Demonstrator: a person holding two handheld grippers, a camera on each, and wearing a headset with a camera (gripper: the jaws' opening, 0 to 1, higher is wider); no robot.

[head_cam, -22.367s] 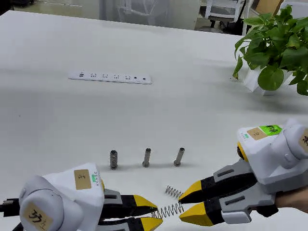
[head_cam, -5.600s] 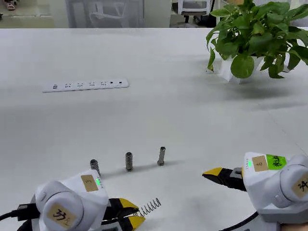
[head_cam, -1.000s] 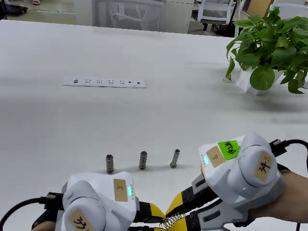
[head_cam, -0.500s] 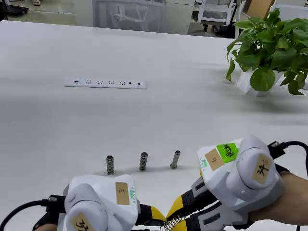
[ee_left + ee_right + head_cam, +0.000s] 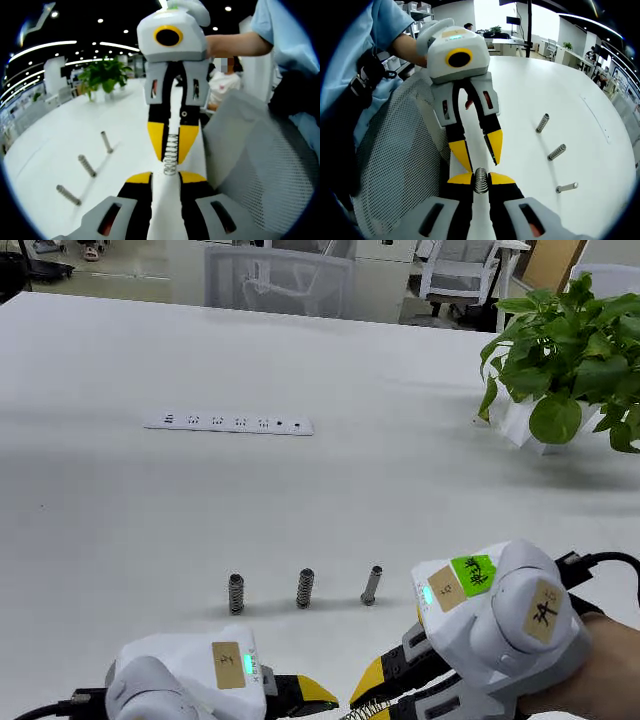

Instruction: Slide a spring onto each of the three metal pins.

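Handover finished low over the white table (image 5: 400, 470). Half a second back: both tools on the spring (image 5: 170, 155), tips nose to nose. Now released by the left gripper (image 5: 481, 162): jaws spread, yellow tips parted either side of the free end, no grip. Carried by the right gripper (image 5: 481, 179) alone, pinched between its yellow tips.

Ahead of both tools and well apart from them: three upright pins in a row. Two sleeved pins (image 5: 236, 593) (image 5: 305, 588) on the left tool's side. Bare pin (image 5: 372, 584) at the end of the row on the right tool's side, and nearest of the three to that tool's jaws in the right gripper view.

Meaning for the task: two of three done. Last coil now in the hand better placed for the empty post. Left tool free to back off.

Long axis of the spring: in line with the right tool's jaws, sticking straight out past its tips toward the left tool. Seen end-on as a ring in the right gripper view, full length in the left gripper view. Near level with the table in the head view, though mostly cut off at the frame edge there. Posts vertical, so probably needs a wrist turn to stand the coil upright, open end down, before lowering over the pin head. Contact between free end and left tips: cannot tell.
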